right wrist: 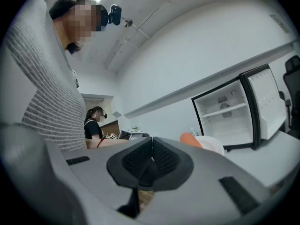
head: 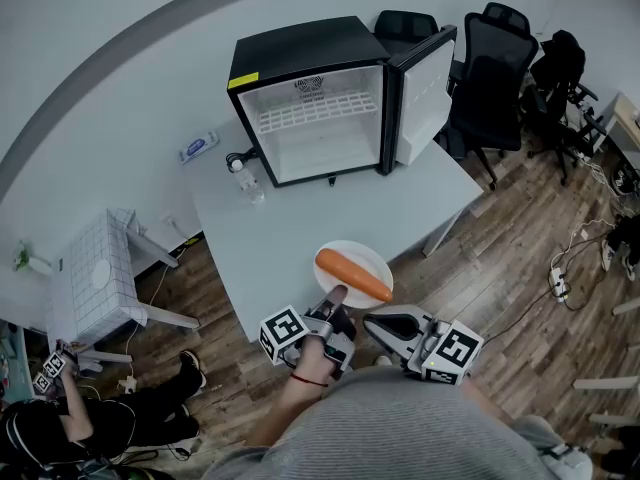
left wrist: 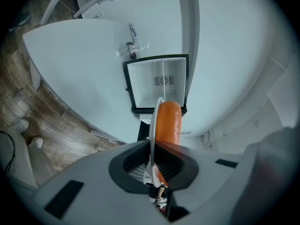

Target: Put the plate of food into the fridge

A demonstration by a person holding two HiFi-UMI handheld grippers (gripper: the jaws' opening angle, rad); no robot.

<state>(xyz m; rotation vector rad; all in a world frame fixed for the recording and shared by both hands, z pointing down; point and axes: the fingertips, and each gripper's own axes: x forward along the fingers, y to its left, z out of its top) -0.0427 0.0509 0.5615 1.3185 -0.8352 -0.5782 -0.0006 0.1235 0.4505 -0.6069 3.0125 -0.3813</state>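
My left gripper (head: 335,298) pinches the stiff plate (head: 345,251) at its six-o'clock rim, so the carrot (head: 352,275) could roll; right gripper (head: 376,324) closed, empty

The fridge (head: 300,53) had a smooth black shell and white plastic lining. The table (head: 290,223) looked matt, the floor (head: 520,298) grained wood, the plate (head: 362,253) smooth. The left gripper (left wrist: 152,149) was matt grey plastic, its pads (left wrist: 133,167) ribbed black.

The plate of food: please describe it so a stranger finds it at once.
Find the white table with the open black fridge at its far end. At the near edge is a white plate, the only dish, carrying one long orange food item.
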